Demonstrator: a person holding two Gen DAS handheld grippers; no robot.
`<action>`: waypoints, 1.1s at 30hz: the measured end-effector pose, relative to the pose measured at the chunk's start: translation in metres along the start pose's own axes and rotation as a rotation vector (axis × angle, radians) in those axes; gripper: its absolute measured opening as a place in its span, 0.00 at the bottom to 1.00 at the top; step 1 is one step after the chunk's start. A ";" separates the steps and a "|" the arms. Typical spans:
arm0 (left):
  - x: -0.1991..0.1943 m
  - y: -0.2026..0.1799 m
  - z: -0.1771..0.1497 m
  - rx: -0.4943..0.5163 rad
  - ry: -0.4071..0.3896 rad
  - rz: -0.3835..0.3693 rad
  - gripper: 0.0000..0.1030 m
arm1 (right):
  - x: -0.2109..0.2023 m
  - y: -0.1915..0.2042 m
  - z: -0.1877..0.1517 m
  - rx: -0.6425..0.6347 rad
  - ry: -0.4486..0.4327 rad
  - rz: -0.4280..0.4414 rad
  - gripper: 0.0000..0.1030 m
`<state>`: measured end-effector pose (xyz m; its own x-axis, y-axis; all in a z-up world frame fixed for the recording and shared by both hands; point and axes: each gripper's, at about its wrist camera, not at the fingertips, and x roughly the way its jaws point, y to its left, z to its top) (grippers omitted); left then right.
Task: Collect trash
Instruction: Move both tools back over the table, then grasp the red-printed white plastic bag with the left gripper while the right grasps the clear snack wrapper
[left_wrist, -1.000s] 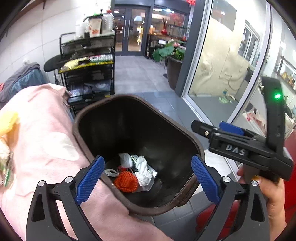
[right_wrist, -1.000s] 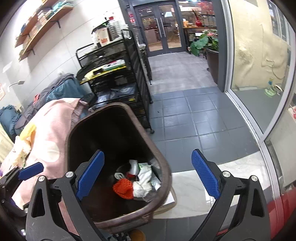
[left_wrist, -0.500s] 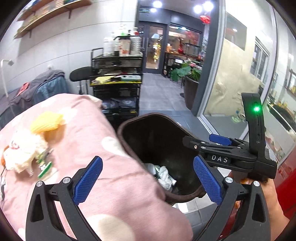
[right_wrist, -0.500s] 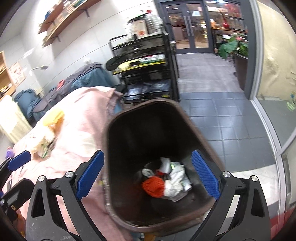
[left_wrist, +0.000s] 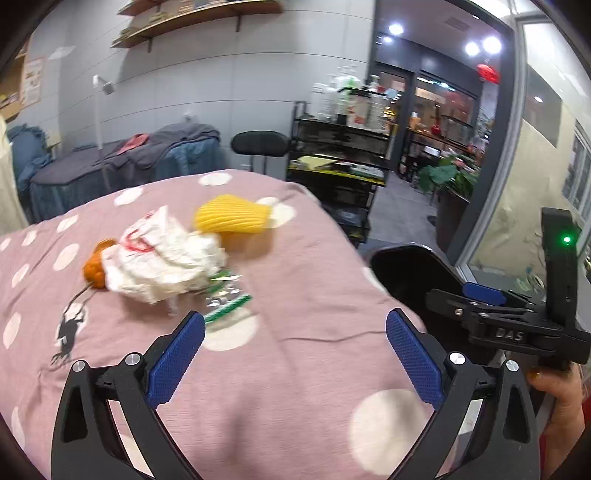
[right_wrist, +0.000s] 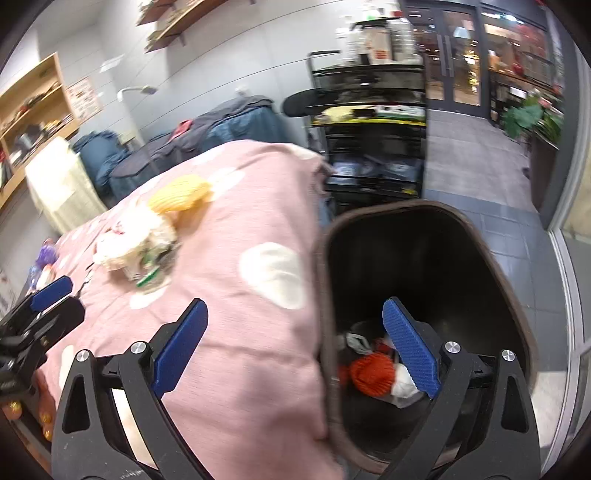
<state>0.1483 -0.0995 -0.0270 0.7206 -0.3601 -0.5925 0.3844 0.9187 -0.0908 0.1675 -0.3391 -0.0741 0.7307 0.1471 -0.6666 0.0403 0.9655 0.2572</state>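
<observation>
Blue-padded jaws of the left gripper (left_wrist: 295, 354) stand wide apart, grasping nothing, above the pink polka-dot cover (left_wrist: 303, 369). At 11 o'clock from them lies the trash pile: a green-and-white wrapper (left_wrist: 227, 306), crumpled white paper (left_wrist: 166, 266), an orange lump (left_wrist: 95, 271) and a yellow ribbed piece (left_wrist: 231, 214). The right gripper (right_wrist: 295, 354) is likewise released and empty, straddling the rim of the dark bin (right_wrist: 480, 266) at the cover's edge, at 3 o'clock. An orange ball (right_wrist: 371, 373) and white scraps (right_wrist: 402, 380) lie inside.
</observation>
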 end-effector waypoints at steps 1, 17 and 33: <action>-0.002 0.009 -0.001 -0.012 -0.002 0.013 0.94 | 0.002 0.006 0.002 -0.011 0.005 0.011 0.91; -0.011 0.136 -0.021 -0.228 0.022 0.132 0.90 | 0.053 0.116 0.030 -0.227 0.149 0.179 0.91; 0.044 0.175 0.013 -0.371 0.075 -0.015 0.75 | 0.144 0.184 0.047 -0.380 0.369 0.171 0.85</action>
<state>0.2549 0.0433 -0.0586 0.6666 -0.3737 -0.6450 0.1494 0.9147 -0.3756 0.3126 -0.1502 -0.0899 0.4150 0.3082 -0.8560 -0.3568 0.9206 0.1585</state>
